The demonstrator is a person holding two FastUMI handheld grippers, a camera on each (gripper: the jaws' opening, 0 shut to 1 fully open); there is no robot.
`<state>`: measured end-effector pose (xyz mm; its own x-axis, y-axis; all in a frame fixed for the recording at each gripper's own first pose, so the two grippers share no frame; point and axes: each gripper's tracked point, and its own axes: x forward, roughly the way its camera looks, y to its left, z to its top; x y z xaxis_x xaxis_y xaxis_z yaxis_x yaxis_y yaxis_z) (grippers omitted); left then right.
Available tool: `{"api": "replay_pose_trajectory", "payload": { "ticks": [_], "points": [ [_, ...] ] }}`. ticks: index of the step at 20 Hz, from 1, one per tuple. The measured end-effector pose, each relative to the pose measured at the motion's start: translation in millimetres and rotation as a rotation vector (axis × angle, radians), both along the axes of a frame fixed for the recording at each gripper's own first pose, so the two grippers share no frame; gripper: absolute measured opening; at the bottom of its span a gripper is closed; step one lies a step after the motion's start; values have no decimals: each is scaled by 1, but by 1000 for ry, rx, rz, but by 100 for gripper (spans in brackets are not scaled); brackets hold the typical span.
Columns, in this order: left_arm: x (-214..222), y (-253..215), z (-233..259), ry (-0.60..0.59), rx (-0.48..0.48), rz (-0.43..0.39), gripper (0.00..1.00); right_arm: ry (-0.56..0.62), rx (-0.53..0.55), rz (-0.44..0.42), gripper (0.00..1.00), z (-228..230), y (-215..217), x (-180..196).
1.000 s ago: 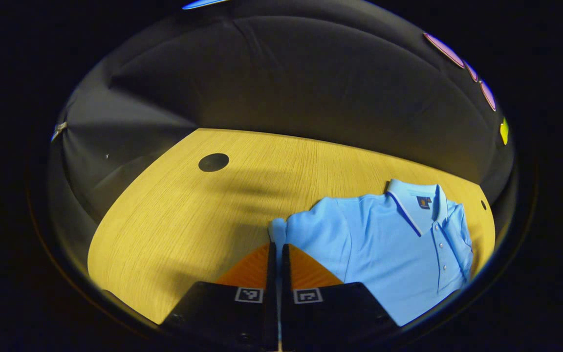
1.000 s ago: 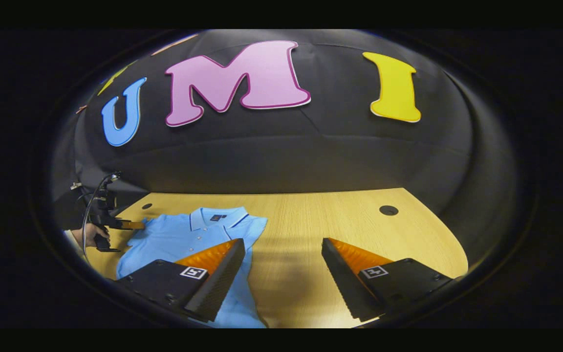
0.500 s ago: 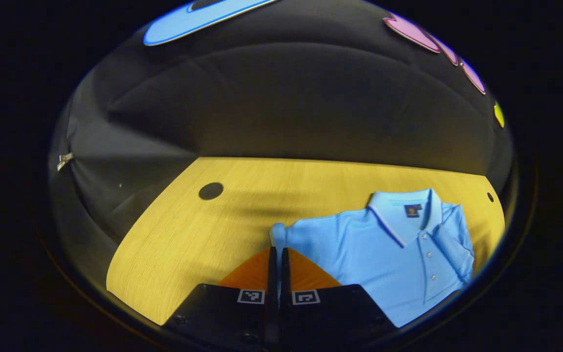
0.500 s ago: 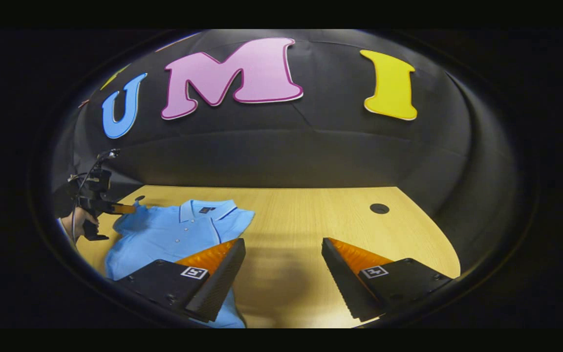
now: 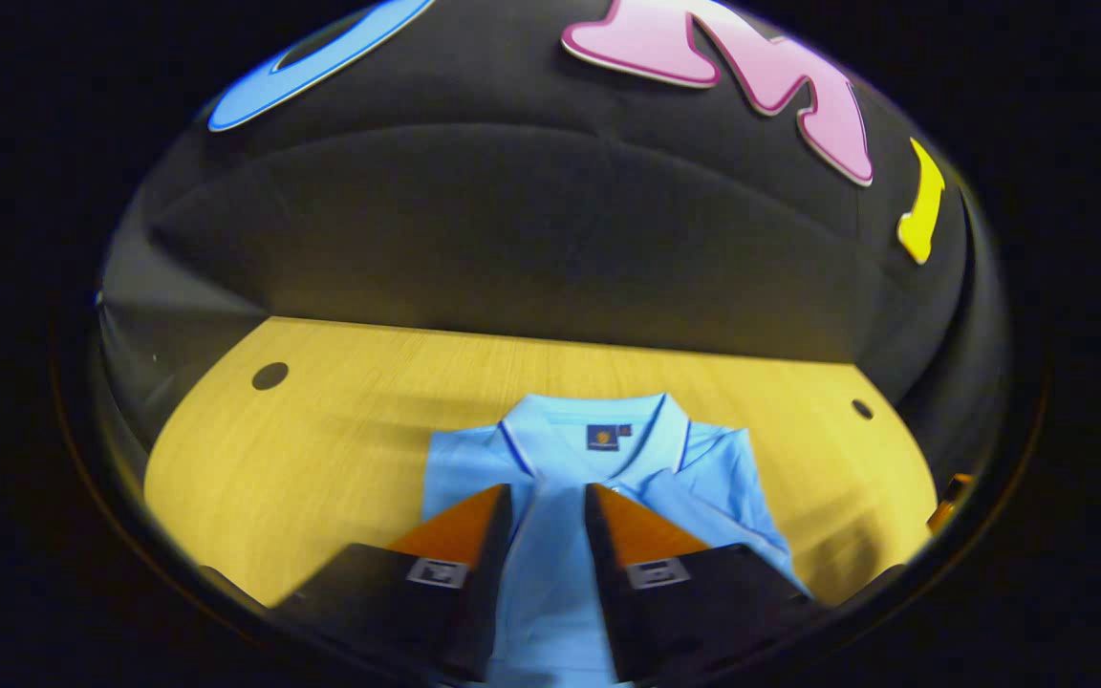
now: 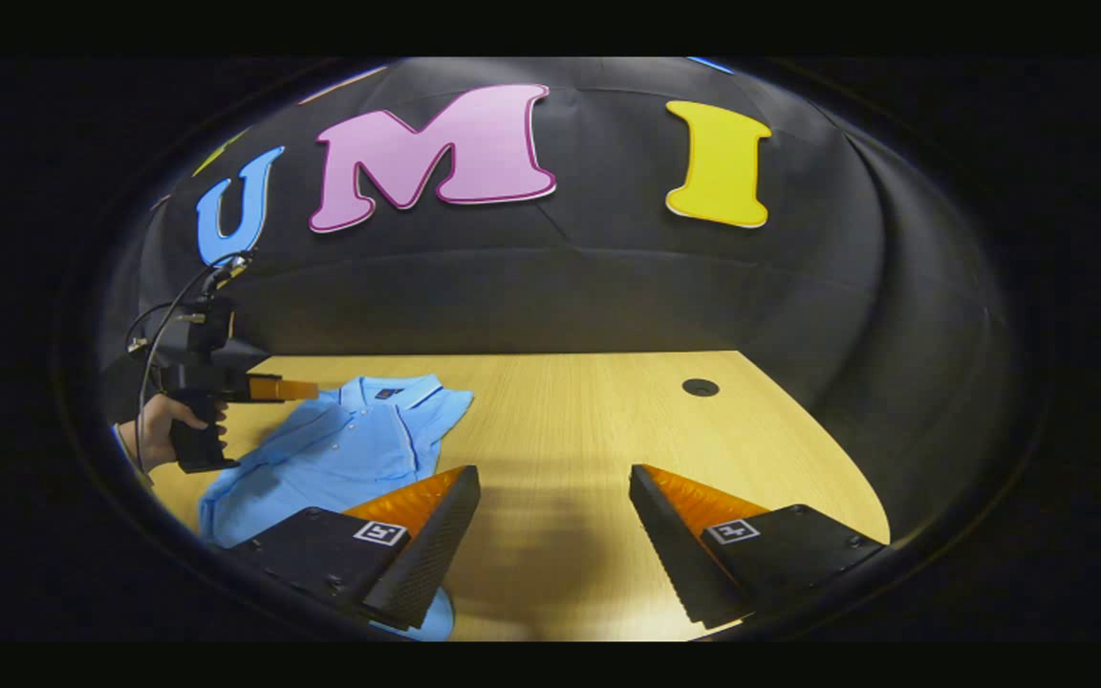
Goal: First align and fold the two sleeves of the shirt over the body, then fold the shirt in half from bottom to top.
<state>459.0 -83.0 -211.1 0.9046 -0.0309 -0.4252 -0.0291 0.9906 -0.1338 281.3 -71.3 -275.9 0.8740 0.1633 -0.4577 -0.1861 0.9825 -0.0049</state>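
Shirt [image 5: 550, 564] lay flat on the wooden table [image 5: 321, 449], light blue polo, collar [image 5: 589, 420] at the far end toward the black cloth wall, a dark tag inside the collar. In the left gripper view both sleeves lay folded in over the body, the right one [image 5: 732, 468] showing as a flap beside the placket; the near hem was hidden under the gripper. In the right gripper view the shirt [image 6: 331, 459] sat at the left part of the table, the buttoned front facing up.

Left gripper [image 5: 549, 497] hung over the shirt's chest just near of the collar, fingers a little apart with blue cloth visible through the gap, nothing held; whether the tips touched the cloth could not be told. From the right gripper view the same gripper [image 6: 307, 389] sat at the far left, above the shirt's left shoulder, held by a hand [image 6: 163, 430] with a cable running off its top.

Right gripper [image 6: 555, 478] was wide open and empty over bare table right of the shirt, its left finger overlapping the shirt's near edge in view.

A dark round hole [image 6: 701, 387] sat in the tabletop far right; two more holes [image 5: 270, 376] showed in the left gripper view.
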Motion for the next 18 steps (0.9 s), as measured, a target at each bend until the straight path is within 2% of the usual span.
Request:
{"api": "replay_pose_trajectory", "payload": {
  "ticks": [2, 3, 4, 6, 7, 8, 14, 17, 18],
  "points": [
    [-17, 13, 10, -35, 36, 1, 78, 4, -5, -5, 97, -1, -1, -19],
    [-28, 19, 13, -45, 61, -1, 84, 11, -3, -9, 97, -1, 0, -29],
    [-43, 23, 18, -50, 74, 0, 96, 21, 1, -13, 97, -1, 2, -40],
    [-81, 30, 31, -58, 73, -10, 97, 45, 14, -18, 97, 1, 9, -63],
    [-101, 34, 39, -67, 75, -14, 97, 54, 19, -20, 93, 4, 13, -75],
    [-123, 39, 46, -73, 80, -18, 97, 67, 22, -24, 97, 7, 16, -88],
    [-270, 68, 72, -84, 107, -24, 97, 152, 53, -41, 97, 28, 34, -181],
    [-339, 74, 52, -32, 109, -51, 96, 206, 32, -37, 97, 25, 40, -227],
    [-367, 77, 31, 15, 103, -55, 96, 229, 31, -38, 97, 21, 42, -243]
  ]
}}
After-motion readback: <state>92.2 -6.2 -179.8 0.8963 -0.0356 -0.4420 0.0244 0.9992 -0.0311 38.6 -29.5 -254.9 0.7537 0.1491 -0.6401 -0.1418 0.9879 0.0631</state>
